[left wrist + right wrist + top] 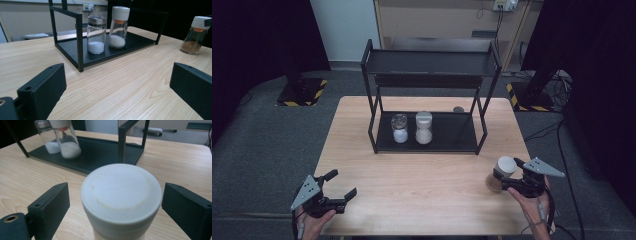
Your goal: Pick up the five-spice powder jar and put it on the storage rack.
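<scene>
Brown spice jar (501,175) near table's right edge (526,165), between right gripper (115,202) pads, gaps both sides, unclamped. Left gripper (343,186) wide open, holding nothing. Bare tabletop before rack (427,146).

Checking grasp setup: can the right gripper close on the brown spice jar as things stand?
Probably yes: the brown spice jar stands between the right gripper's open jaws, gaps both sides, nothing between.

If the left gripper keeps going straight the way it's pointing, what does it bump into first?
Probably the black rack: the left gripper, jaws open, points across bare table at its near corner post. The two jars of white powder stand just behind it. Depth is hard to judge.
</scene>
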The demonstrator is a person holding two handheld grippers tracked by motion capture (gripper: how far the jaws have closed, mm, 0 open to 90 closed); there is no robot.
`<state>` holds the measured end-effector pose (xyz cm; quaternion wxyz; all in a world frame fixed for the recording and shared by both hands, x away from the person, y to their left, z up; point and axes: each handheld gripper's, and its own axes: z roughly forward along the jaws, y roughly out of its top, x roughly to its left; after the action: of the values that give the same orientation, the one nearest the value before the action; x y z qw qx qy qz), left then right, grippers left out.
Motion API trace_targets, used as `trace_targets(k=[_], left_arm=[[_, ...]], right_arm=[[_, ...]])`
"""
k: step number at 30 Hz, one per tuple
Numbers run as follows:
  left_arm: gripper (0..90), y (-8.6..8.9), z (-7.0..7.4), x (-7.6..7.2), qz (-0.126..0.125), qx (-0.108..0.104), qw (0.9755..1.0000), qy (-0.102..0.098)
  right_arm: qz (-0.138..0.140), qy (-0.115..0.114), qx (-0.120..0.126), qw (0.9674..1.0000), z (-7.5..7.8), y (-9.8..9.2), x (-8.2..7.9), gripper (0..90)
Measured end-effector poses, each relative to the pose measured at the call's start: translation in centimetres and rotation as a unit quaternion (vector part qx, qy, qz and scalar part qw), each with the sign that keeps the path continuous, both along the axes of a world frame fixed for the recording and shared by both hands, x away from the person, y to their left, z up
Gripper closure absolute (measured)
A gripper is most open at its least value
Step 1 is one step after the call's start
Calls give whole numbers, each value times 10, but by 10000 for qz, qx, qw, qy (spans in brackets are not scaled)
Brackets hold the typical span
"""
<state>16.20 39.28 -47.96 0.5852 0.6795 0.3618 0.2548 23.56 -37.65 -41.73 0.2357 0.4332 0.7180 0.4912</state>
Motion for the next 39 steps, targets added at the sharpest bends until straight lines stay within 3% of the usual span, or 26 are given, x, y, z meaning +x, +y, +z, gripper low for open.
trace_targets(k=[5,12,22,39], left_arm=[[0,1,-1,1,24,-14,10000,-21],[0,2,-2,3,49,-16,10000,-23],[0,2,-3,4,49,-18,10000,-12],[0,2,-4,5,36,3,10000,56]], right_arm=[[-37,13,-38,10000,-4,1,2,137],[-37,-198,-115,9997,-10,3,-3,337],[-54,-140,-318,9994,-1,12,-1,341],[342,-172,-292,9988,22,24,15,342]])
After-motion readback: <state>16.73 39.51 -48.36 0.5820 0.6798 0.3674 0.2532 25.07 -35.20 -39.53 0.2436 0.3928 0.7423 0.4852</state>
